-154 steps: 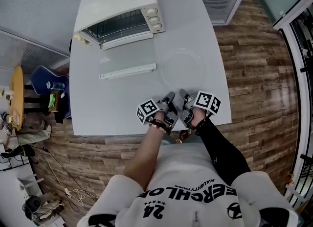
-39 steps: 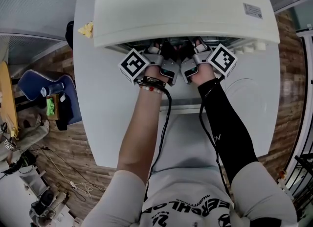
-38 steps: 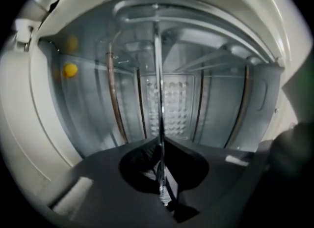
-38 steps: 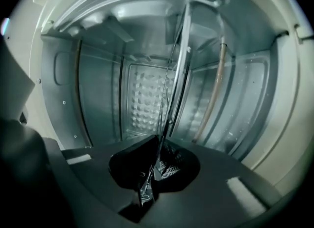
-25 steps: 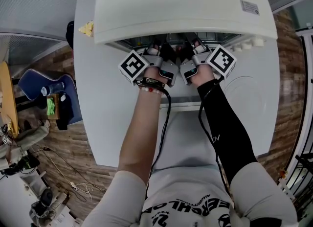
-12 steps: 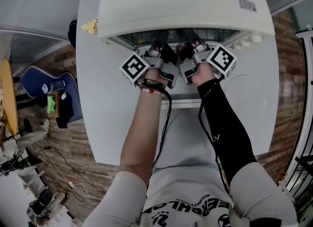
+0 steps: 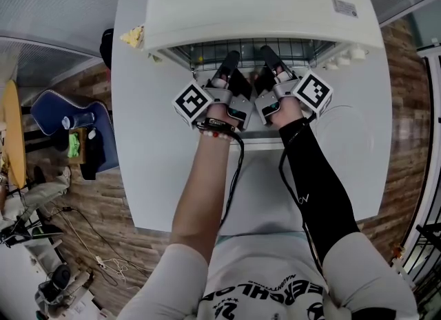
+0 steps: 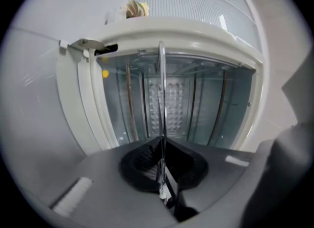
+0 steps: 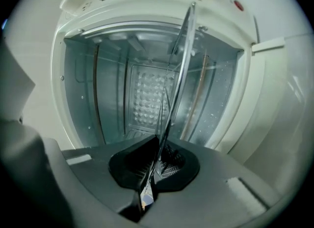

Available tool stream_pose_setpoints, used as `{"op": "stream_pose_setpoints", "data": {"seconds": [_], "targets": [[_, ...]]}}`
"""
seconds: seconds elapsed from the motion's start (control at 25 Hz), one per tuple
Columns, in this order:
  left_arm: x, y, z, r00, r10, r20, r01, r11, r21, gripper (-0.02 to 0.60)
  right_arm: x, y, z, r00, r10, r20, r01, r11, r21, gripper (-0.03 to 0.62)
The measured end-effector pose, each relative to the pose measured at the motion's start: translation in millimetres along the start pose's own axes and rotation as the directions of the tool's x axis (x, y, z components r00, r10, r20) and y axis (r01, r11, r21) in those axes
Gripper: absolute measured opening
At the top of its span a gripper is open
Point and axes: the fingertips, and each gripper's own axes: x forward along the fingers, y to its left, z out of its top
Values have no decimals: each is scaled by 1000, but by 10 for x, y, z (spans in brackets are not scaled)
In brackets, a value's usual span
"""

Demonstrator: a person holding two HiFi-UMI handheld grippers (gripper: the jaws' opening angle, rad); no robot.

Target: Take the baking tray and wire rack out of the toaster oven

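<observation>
Two-point hold on wire rack (image 7: 303,51): left gripper (image 7: 229,60) and right gripper (image 7: 267,53) pinched narrow on its near edge, side by side, presumably for a level, even pull. Shows at mouth of toaster oven (image 7: 262,1), far end of table (image 7: 138,139). No baking tray made out.
</observation>
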Motion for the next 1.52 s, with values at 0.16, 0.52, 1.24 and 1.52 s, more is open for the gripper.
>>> {"op": "stream_pose_setpoints", "data": {"seconds": [0.16,0.52,1.24,1.52], "targets": [[-87,10,-41,1000,7,-3,-7,1000,-3,55,-70,16,-53,1000,9,-6,-9,1000,1,3],[-288,1,-154,1000,13,-12,-13,1000,-15,55,-276,31,-175,1000,14,-2,-14,1000,5,3],[-760,-98,-402,999,9,-38,-9,1000,-13,55,-745,117,-443,1000,-7,10,8,1000,-14,3],[-805,-45,-443,999,21,-50,-22,1000,-11,55,-782,104,-471,1000,3,12,-3,1000,-9,3]]}}
